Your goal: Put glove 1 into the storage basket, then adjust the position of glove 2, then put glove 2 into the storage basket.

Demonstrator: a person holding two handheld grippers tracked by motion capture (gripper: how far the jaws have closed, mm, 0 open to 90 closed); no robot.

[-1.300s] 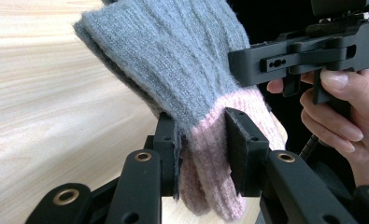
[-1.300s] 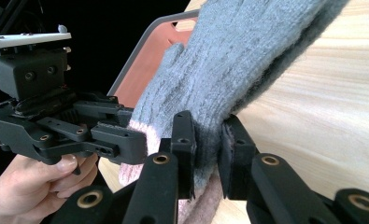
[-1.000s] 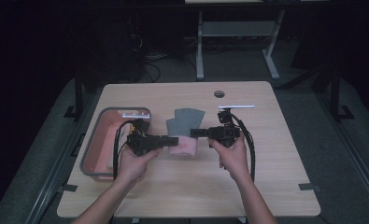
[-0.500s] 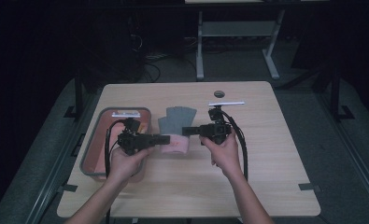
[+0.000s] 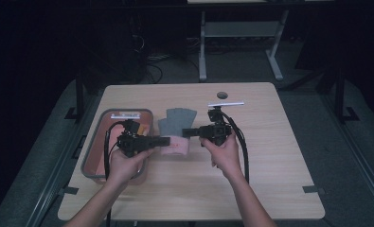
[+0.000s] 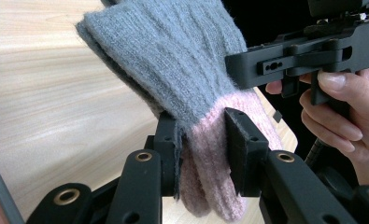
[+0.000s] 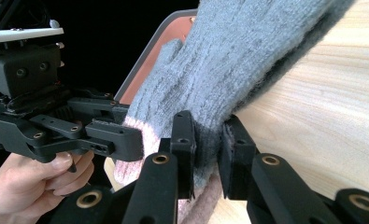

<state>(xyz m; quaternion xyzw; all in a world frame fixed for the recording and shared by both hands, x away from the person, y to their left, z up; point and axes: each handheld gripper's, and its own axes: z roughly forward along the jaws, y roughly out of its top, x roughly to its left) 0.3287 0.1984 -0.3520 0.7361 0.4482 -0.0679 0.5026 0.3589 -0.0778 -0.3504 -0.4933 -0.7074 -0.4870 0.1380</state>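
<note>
We're pinching a fuzzy grey knit glove w/ pink ribbed cuff point(image 6: 205, 98) btw. both hand-held grippers: left point(image 6: 202, 140) clenching cuff, right point(image 7: 208, 140) clenching grey edge, over pale wood-grain worktop point(image 5: 270, 156).

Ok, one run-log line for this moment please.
left gripper: shut on pink cuff | right gripper: shut on grey part | item: grey-and-pink knitted glove, held between both | nearby: pink tray, wooden table
</note>
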